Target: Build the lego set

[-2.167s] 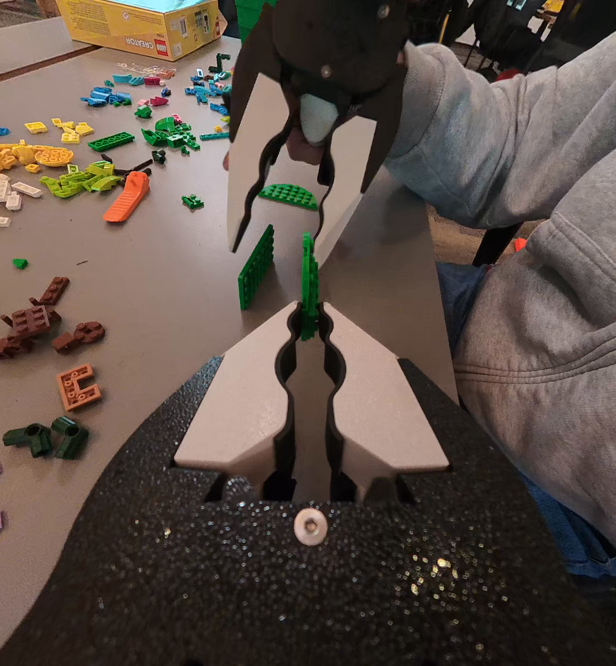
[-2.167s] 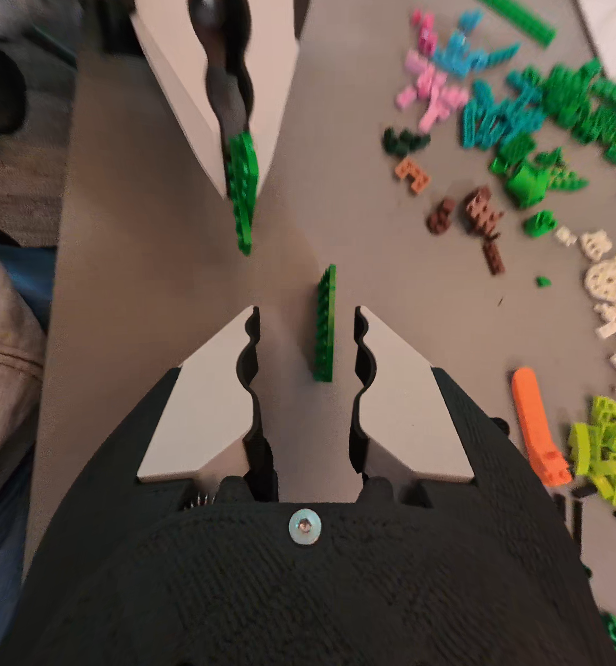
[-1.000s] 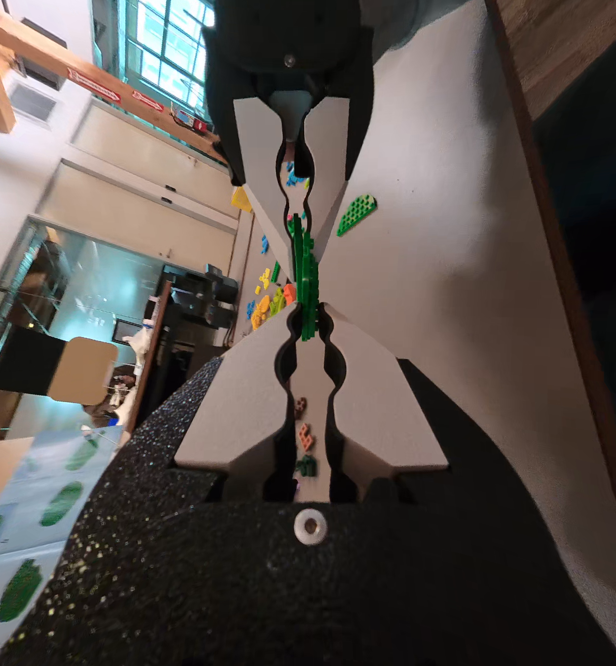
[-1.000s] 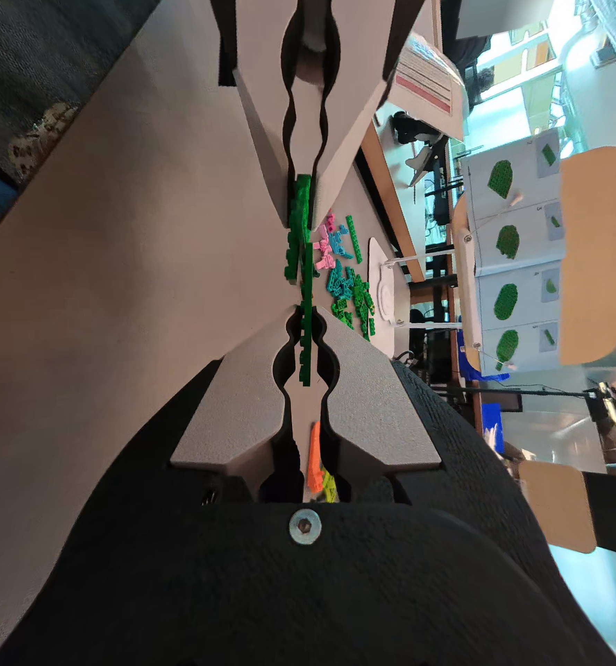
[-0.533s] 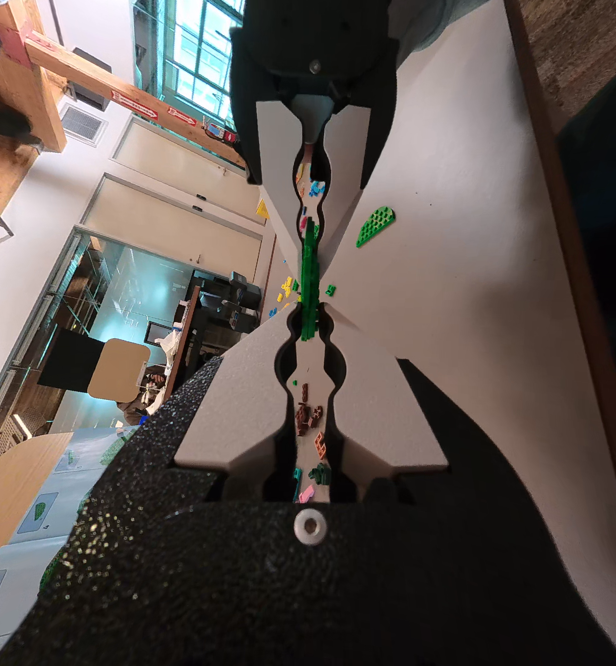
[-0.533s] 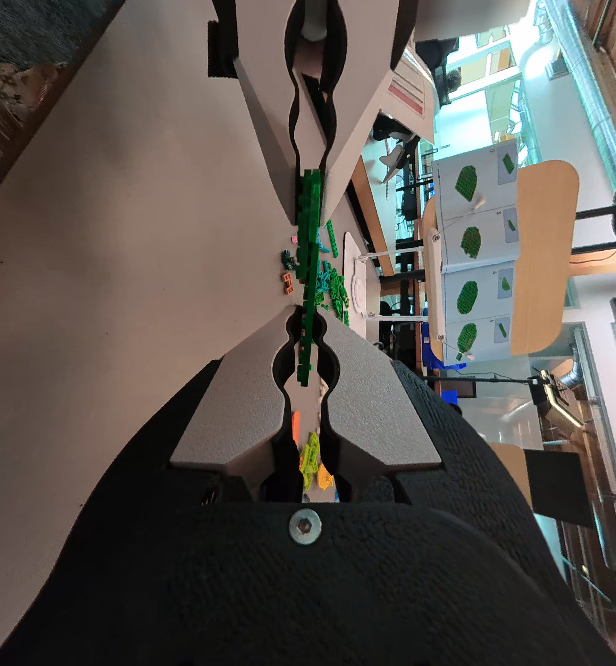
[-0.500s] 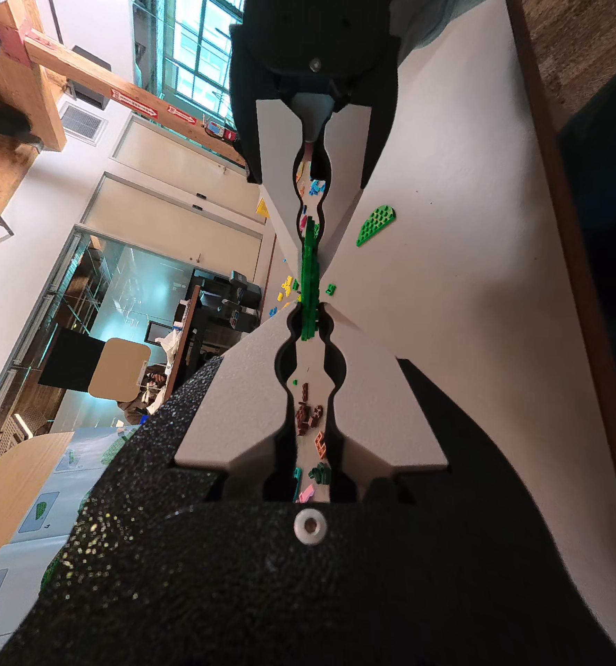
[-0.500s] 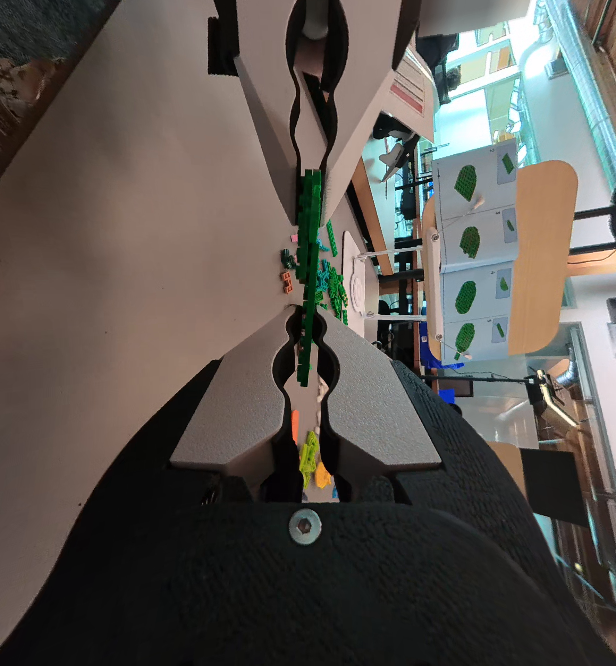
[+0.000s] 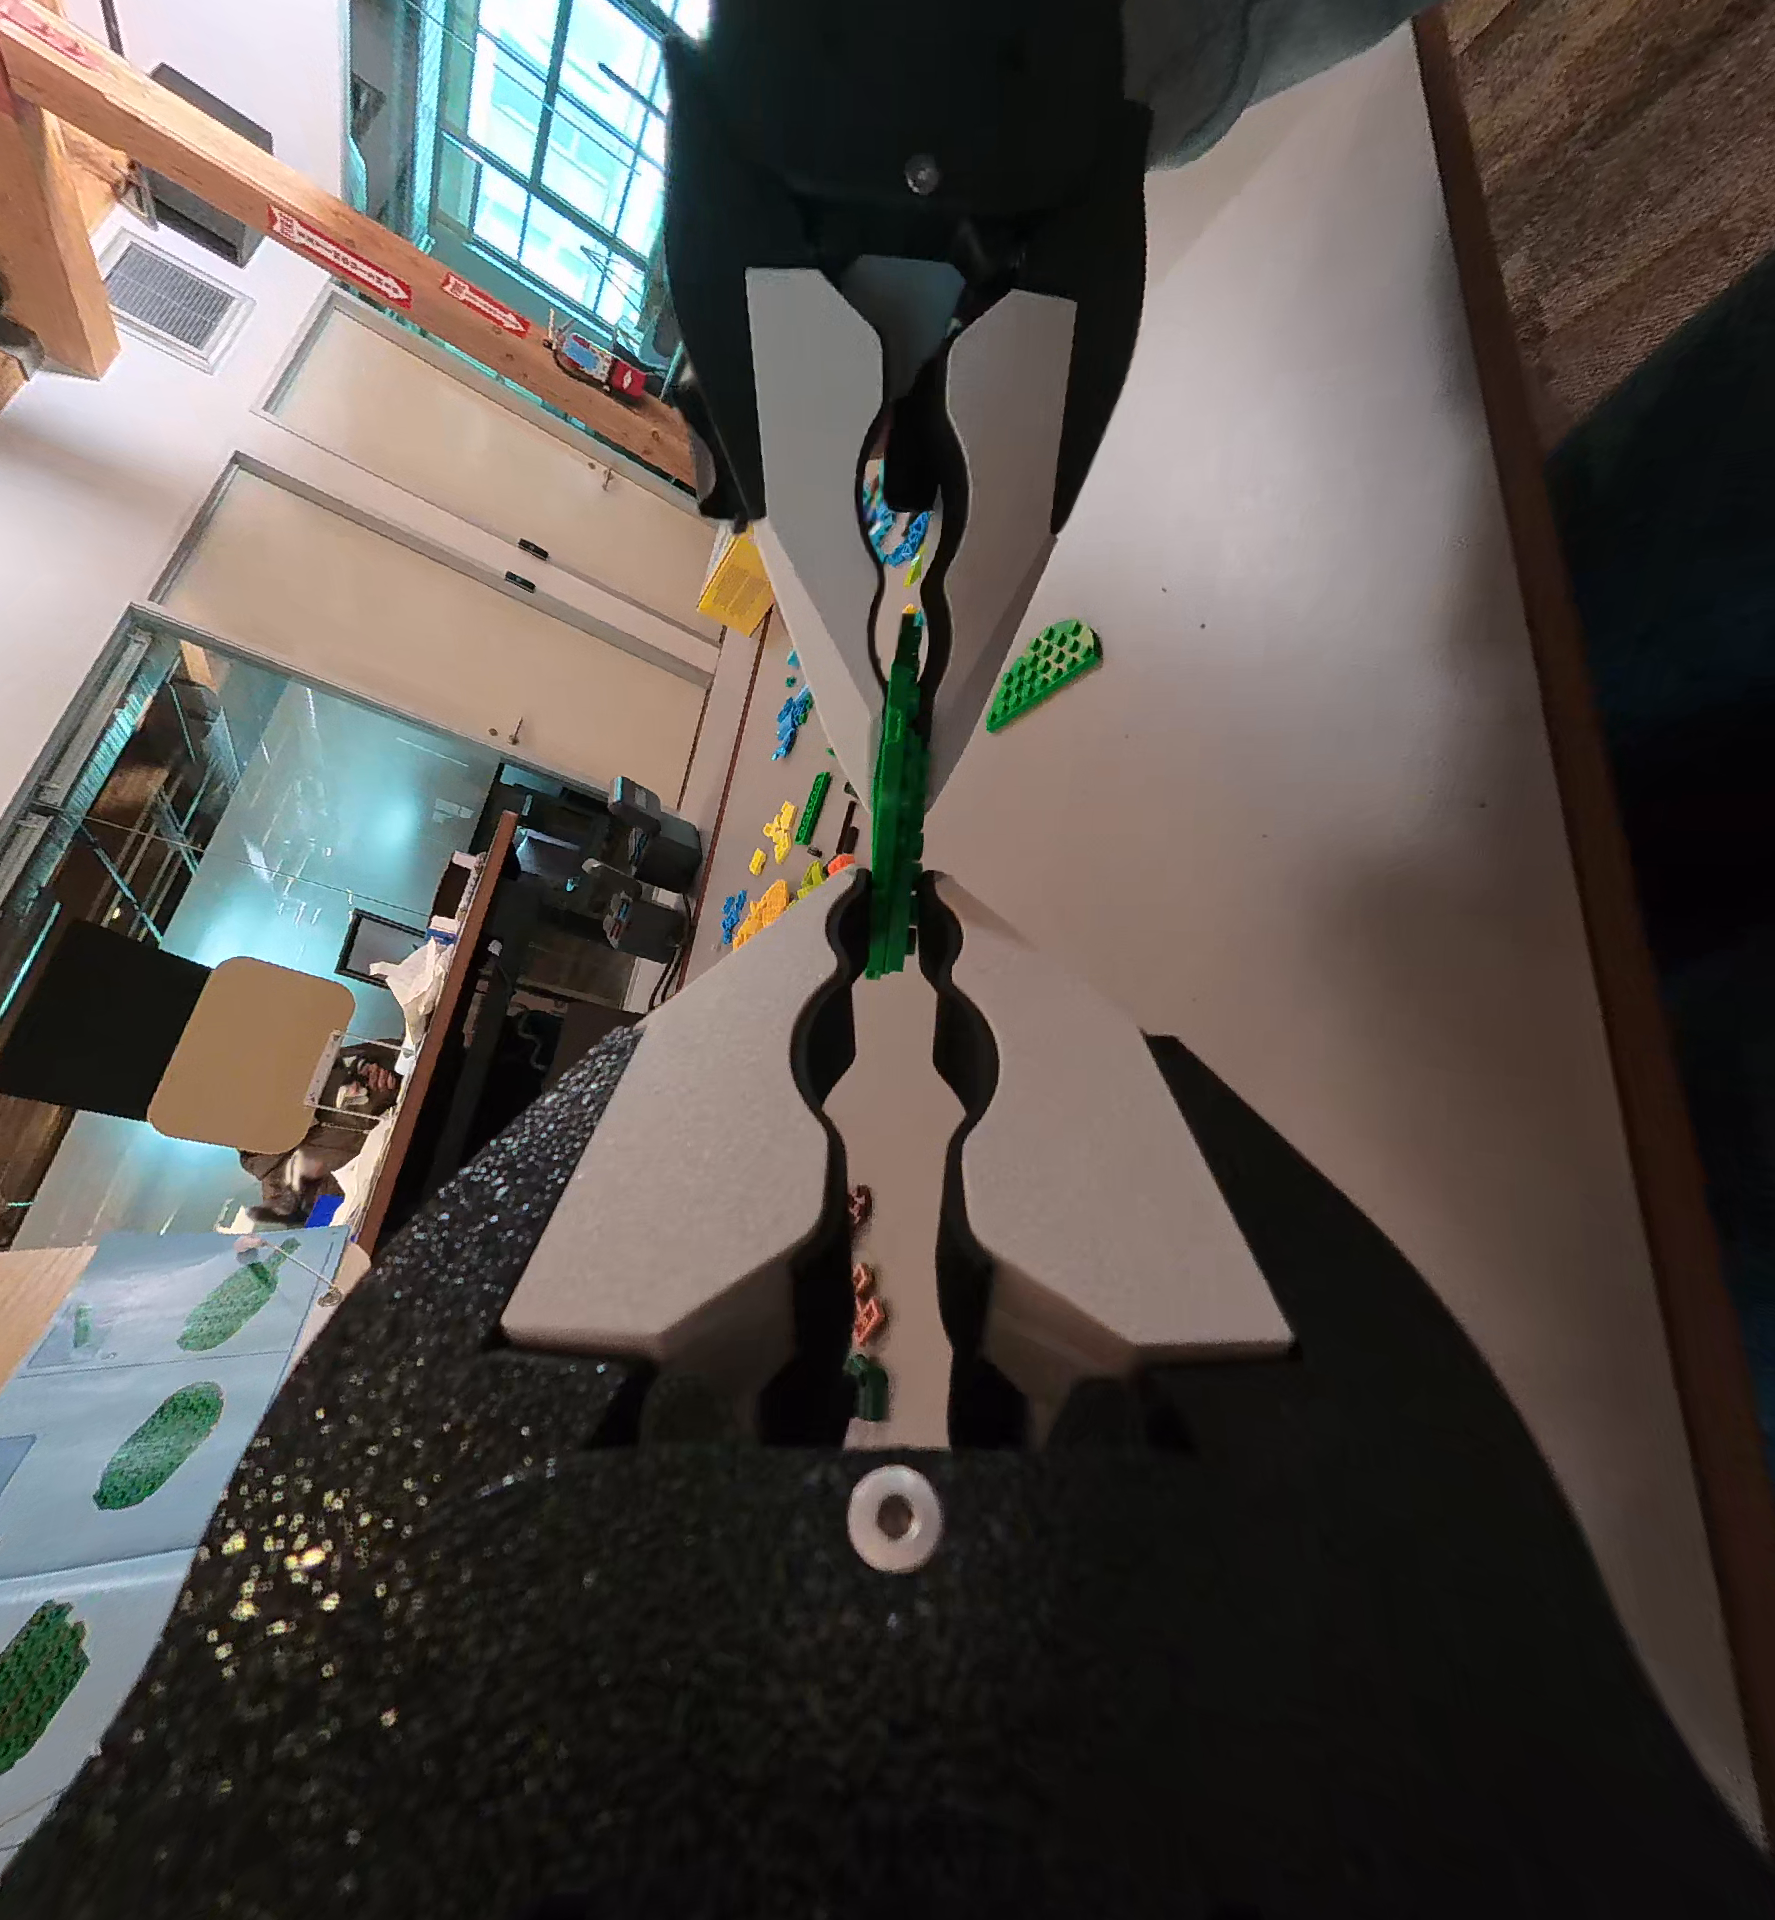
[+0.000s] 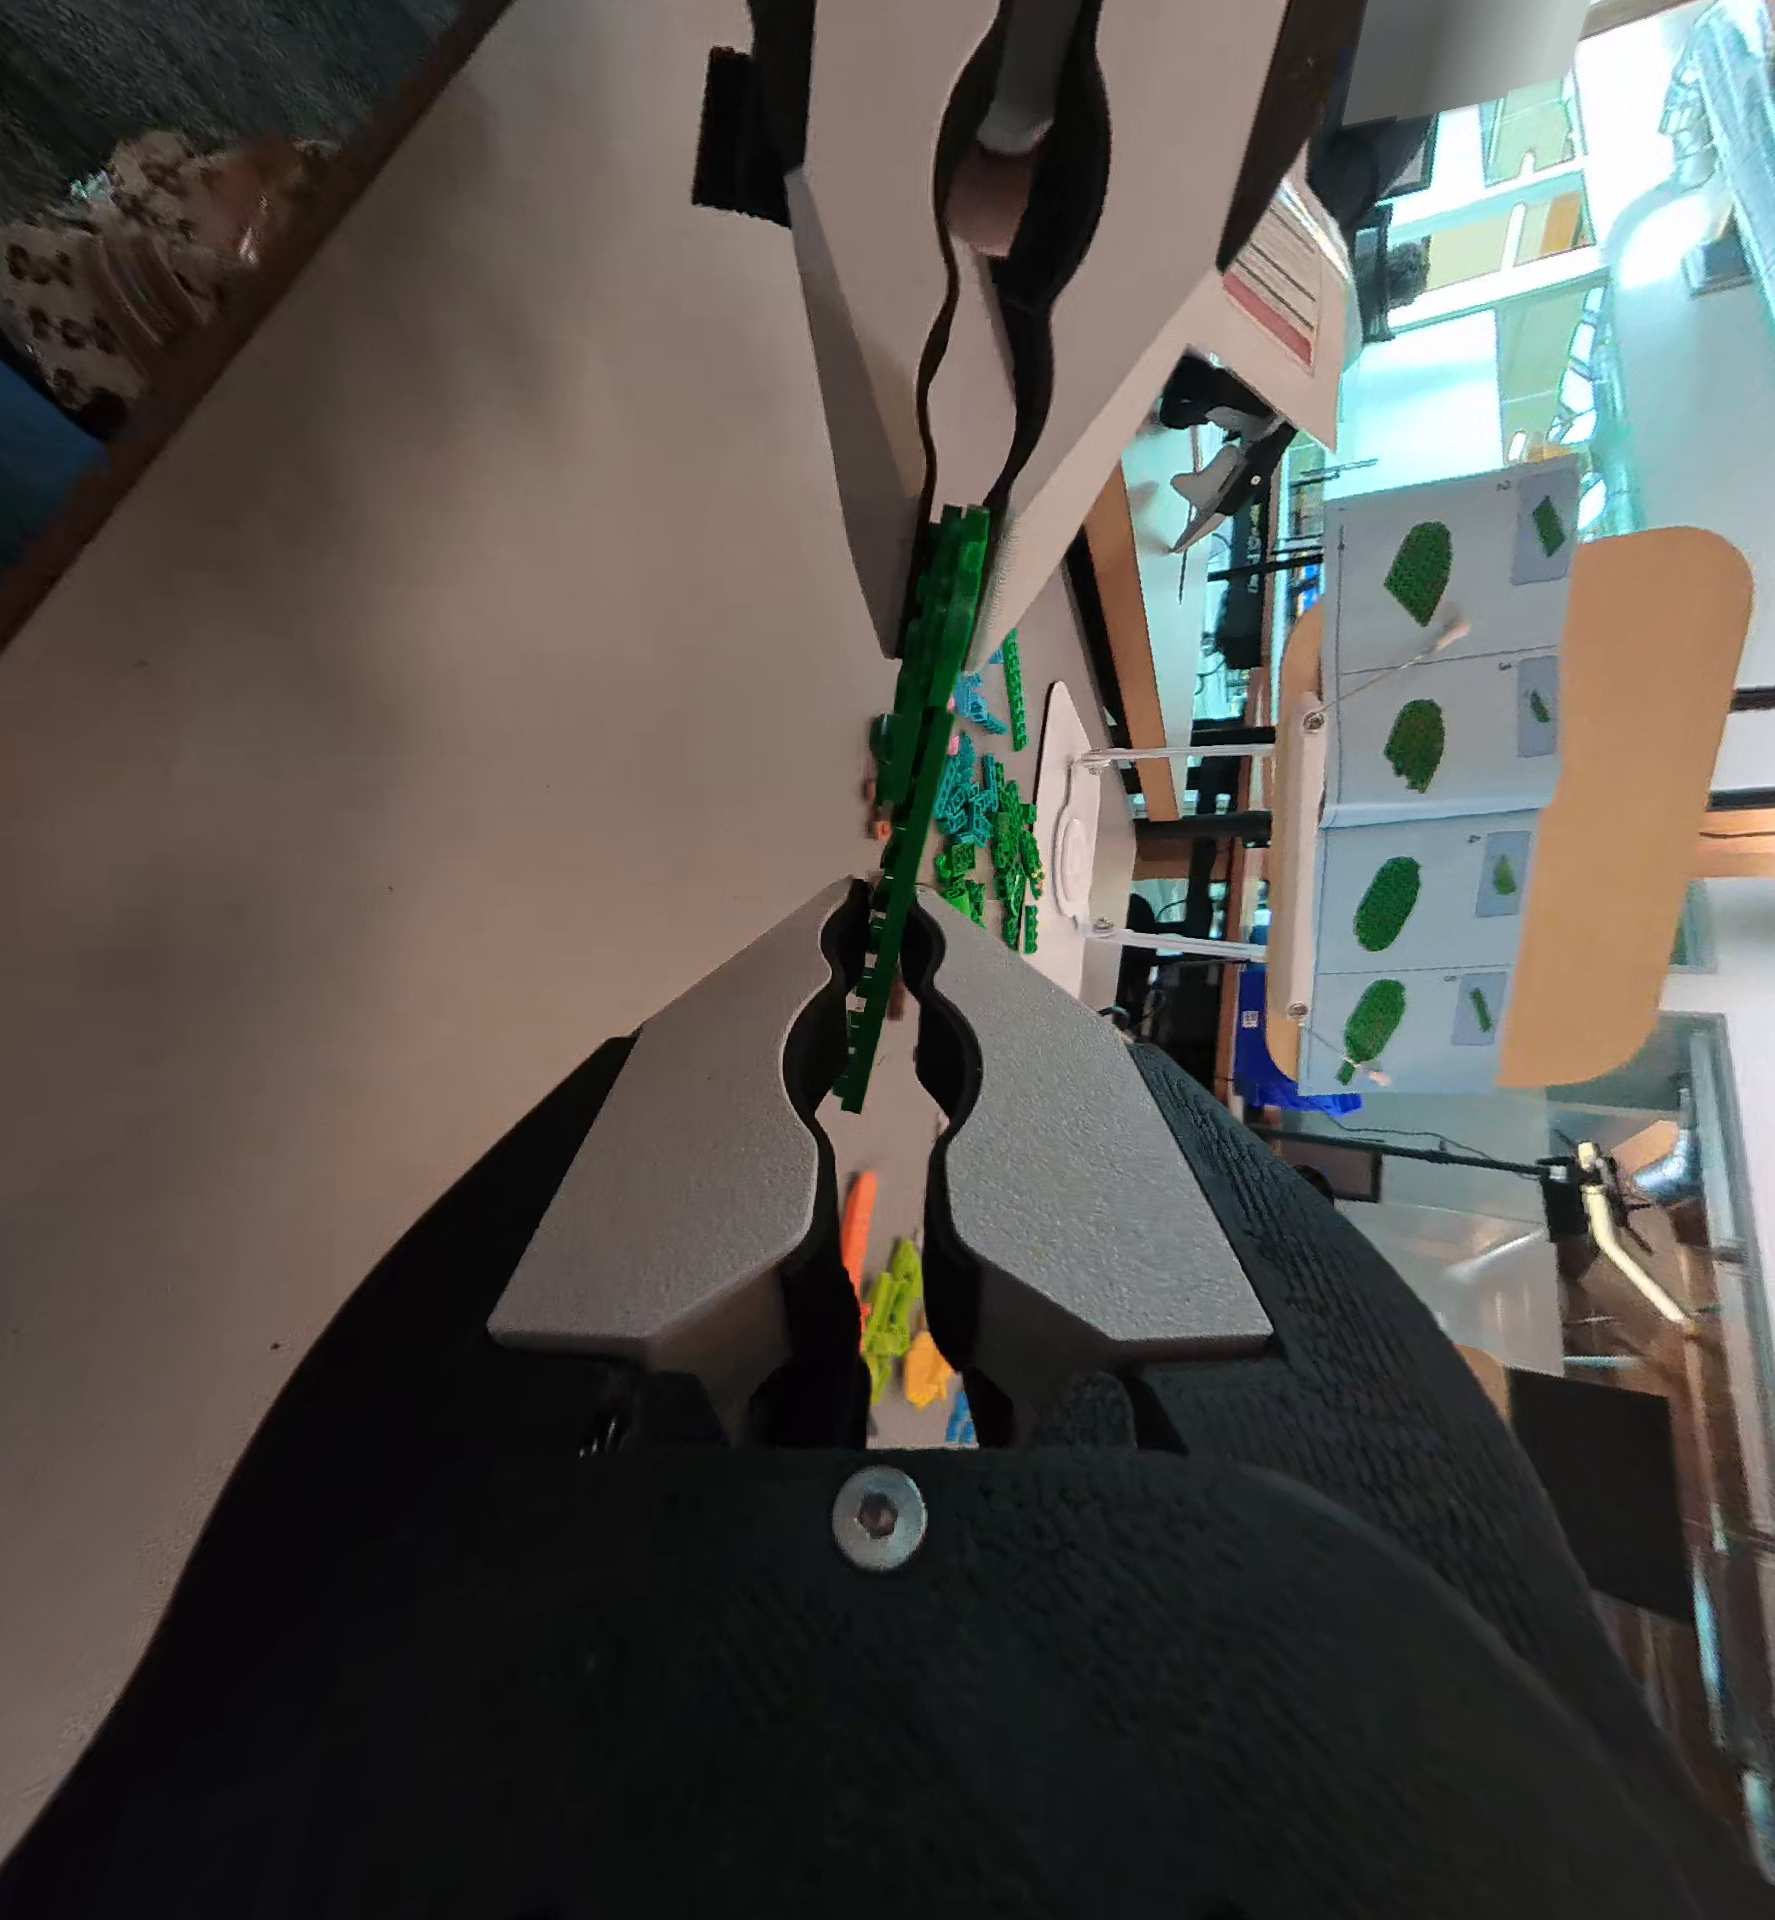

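The left tongs (image 9: 893,883) are pinching a green brick plate (image 9: 895,831) edge-on at their tips. The right tongs (image 10: 888,894) are facing them tip to tip, clamping a darker green plate (image 10: 888,935), both rolled sideways.

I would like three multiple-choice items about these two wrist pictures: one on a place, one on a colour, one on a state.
1. Where does the loose wedge-shaped studded plate lie?
A. on the table, to the right of the far gripper's fingers
B. on the instruction sheets
C. between the near gripper's fingers

2. What colour are the plates held between the two grippers?
A. orange
B. green
C. yellow

3. How do the left gripper's fingers stand?
A. wide open over a bare table
B. hidden from view
C. closed on the end of the plates

Answers: 1 A, the wedge plate rests on the table. 2 B, the plates are green. 3 C, the left gripper pinches the plates; the right gripper grips the other end.
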